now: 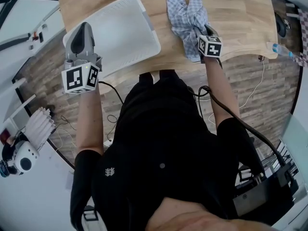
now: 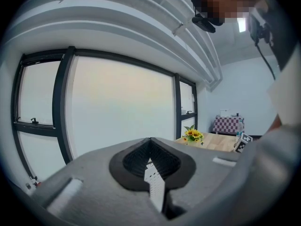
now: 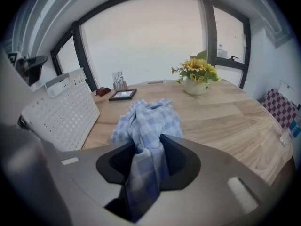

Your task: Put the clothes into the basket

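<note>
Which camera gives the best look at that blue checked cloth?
The right gripper view: the cloth fills its centre, pinched in the right gripper. The head view shows it whole but small on the table; the left gripper view misses it.

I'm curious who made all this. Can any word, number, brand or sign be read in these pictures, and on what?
No legible text anywhere.
Left cube, on the left gripper: black-and-white squares, no letters.
Right cube, on the right gripper: the same kind of squares, no letters.
Shirt emblem: too small to read.
Framed picture: too small to read.
Checked cloth: pattern only, no print.
</note>
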A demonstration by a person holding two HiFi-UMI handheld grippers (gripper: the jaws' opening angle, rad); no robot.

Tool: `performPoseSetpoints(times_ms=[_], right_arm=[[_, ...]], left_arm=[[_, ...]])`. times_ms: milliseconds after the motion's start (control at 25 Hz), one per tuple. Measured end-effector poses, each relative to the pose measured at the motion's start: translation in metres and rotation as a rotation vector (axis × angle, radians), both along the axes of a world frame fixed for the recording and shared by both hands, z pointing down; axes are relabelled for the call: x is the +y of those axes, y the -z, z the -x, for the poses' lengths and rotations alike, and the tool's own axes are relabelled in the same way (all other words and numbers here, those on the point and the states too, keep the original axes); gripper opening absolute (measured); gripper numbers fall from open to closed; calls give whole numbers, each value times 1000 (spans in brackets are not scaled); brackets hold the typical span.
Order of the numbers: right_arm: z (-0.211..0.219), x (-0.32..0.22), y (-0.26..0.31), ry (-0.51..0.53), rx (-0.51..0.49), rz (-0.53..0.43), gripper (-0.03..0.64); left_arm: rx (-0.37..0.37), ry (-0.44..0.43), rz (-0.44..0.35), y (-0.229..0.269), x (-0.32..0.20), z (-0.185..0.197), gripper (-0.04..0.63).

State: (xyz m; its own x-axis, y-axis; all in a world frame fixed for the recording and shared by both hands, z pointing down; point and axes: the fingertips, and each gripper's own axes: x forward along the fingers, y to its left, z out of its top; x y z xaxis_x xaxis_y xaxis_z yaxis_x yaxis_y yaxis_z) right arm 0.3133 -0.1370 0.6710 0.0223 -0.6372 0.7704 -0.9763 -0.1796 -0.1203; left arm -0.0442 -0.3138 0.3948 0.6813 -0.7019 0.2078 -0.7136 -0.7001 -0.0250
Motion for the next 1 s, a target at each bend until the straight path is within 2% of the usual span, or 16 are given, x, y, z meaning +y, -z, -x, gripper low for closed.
performPoseSetpoints(times_ms=[360, 1000], right_arm=[[8, -11, 60, -13, -1, -138, 127], [22, -39, 150, 17, 50, -291, 127]], left_arm=[[28, 4, -28, 18, 5, 13, 0], [85, 43, -71, 53, 11, 47, 0]])
